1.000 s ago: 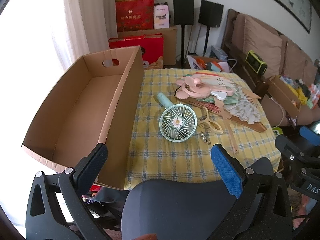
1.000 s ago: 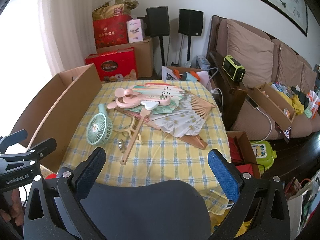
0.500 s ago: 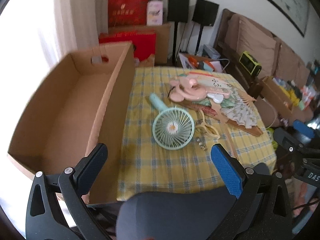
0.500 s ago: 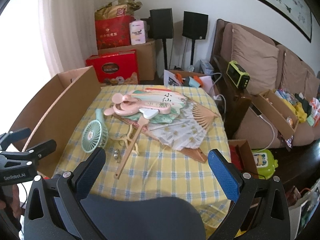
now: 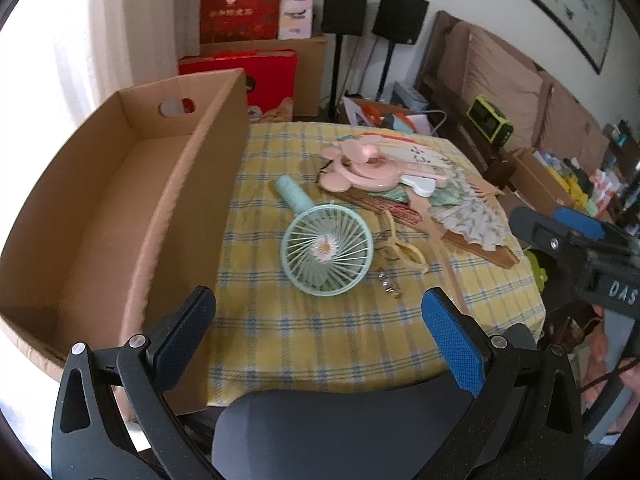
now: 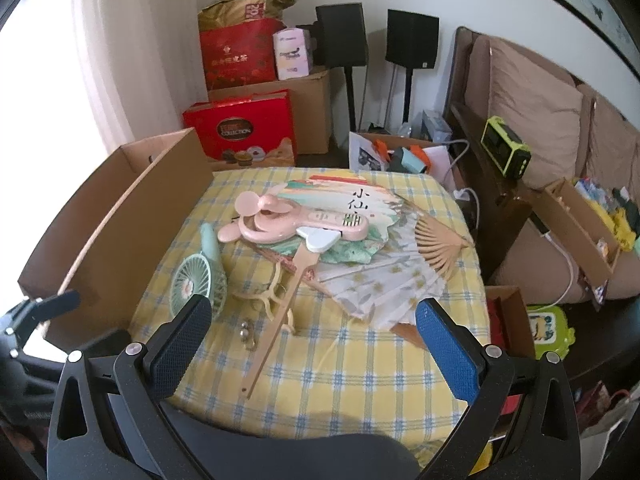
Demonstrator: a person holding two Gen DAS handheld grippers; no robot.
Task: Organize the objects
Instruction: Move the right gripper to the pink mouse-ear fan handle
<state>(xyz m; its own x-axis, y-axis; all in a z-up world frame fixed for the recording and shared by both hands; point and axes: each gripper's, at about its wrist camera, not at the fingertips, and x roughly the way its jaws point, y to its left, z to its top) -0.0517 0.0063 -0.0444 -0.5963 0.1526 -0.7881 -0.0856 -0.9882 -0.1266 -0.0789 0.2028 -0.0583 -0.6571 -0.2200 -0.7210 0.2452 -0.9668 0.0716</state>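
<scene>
Both tongs held apart, nothing gripped: left tongs [image 5: 320, 316], right tongs [image 6: 314, 332]. Mint fan [image 5: 326, 249] seen flat on desk [image 5: 320, 340], just right of cardboard box [image 5: 120, 200].

Left hand-held gripper [image 5: 318, 322] and right hand-held gripper [image 6: 312, 334] side by side, jaws wide apart

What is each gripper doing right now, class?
Left gripper: open, holding nothing.
Right gripper: open, holding nothing.
</scene>
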